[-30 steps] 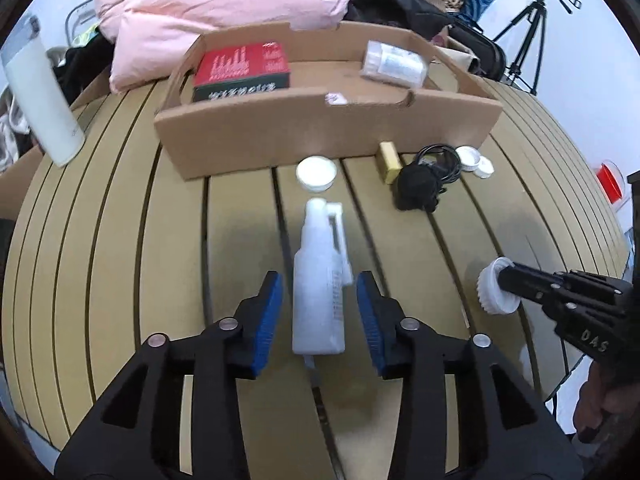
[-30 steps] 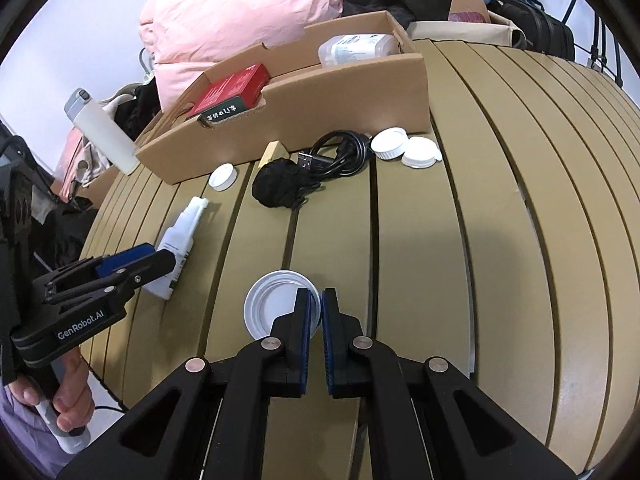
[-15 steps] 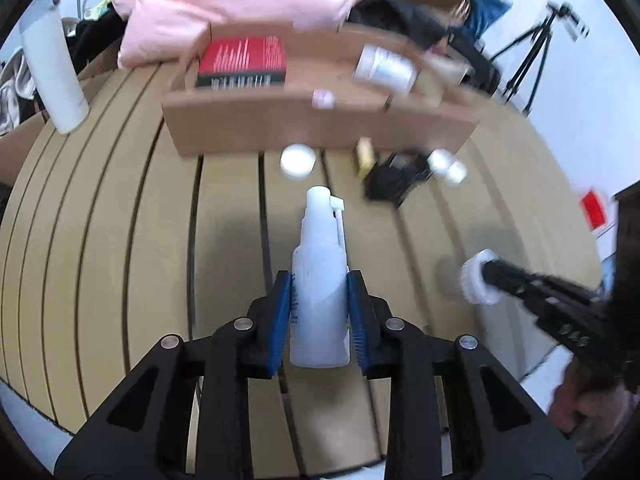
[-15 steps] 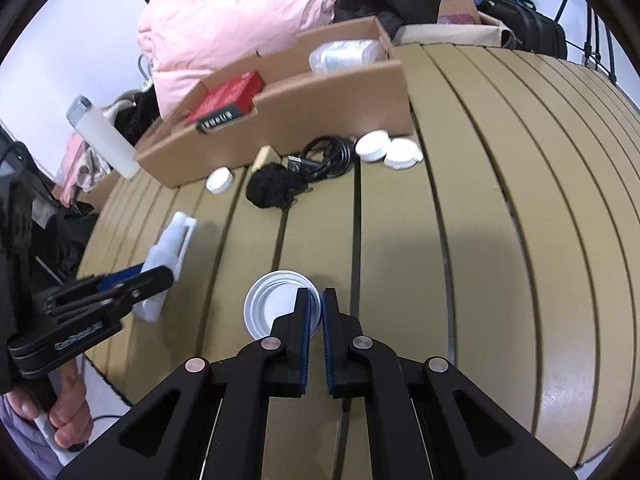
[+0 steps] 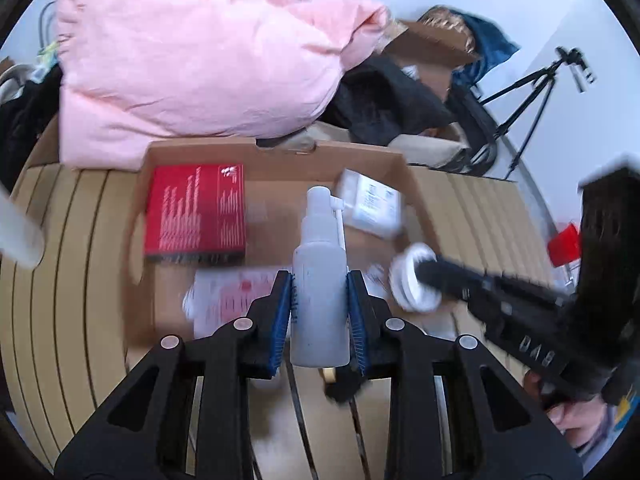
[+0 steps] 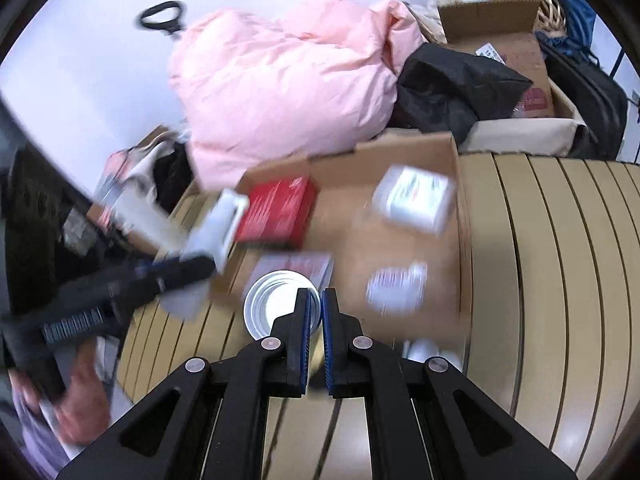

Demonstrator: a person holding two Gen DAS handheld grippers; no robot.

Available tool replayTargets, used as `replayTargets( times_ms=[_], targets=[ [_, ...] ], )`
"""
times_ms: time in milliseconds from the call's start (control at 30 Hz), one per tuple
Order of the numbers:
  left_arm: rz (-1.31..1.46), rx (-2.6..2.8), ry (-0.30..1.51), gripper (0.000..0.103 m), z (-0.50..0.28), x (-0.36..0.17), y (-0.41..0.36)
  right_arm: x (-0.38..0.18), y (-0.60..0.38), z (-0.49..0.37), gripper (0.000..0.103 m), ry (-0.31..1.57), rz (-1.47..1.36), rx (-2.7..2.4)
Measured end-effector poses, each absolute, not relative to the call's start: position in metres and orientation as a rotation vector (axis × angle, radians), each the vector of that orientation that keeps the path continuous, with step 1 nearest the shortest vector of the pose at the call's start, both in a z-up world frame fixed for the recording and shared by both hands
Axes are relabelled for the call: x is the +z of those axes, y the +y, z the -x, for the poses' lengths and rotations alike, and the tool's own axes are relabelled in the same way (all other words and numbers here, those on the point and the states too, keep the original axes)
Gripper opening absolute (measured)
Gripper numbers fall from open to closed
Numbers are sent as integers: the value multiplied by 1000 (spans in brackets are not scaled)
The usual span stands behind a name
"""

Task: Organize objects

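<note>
Both loads had risen from the tabletop (image 6: pixel 560 280) to over the cardboard box (image 5: pixel 412 184). The left hand-held gripper (image 5: pixel 320 312) clamped the light, smooth spray bottle (image 5: pixel 320 280) at mid-body; the right hand-held gripper (image 6: pixel 314 320) pinched the thin white lid (image 6: pixel 268 308) by its rim.

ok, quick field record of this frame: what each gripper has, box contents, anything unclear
left gripper: jaws shut on the white spray bottle, held in the air in front of the cardboard box
right gripper: jaws shut on the rim of a white lid, held at the box's near edge
box contents: red box, clear container with a white label, flat pink-printed packet
surface: slatted table
unclear: motion blur; small white item in the box not identifiable
</note>
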State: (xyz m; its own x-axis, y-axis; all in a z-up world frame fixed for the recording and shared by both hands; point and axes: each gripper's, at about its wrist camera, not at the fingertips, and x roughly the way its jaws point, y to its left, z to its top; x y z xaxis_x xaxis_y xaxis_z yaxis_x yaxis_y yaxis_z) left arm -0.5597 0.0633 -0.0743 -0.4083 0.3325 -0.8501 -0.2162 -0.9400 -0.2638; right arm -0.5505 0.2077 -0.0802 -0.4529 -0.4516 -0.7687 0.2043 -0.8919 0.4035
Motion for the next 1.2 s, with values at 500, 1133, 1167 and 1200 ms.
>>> replayTargets(
  times_ms=[500,1133,1167,1200],
  targets=[
    [1416,2478,105,54,623,-110,77,-150,186,676,35,-393,-1487,-2311],
    [1249,2671,76,70,322,-18,-13,-22,280,355,84,-156,-1176,-2512],
    [1233,2695,67,72,300,-21,-13,-27,276,333,84,-134,-1169,-2563],
    [1227,2700,58,72,285,-24,-12,-34,272,310,84,-138,-1151,-2586]
  ],
)
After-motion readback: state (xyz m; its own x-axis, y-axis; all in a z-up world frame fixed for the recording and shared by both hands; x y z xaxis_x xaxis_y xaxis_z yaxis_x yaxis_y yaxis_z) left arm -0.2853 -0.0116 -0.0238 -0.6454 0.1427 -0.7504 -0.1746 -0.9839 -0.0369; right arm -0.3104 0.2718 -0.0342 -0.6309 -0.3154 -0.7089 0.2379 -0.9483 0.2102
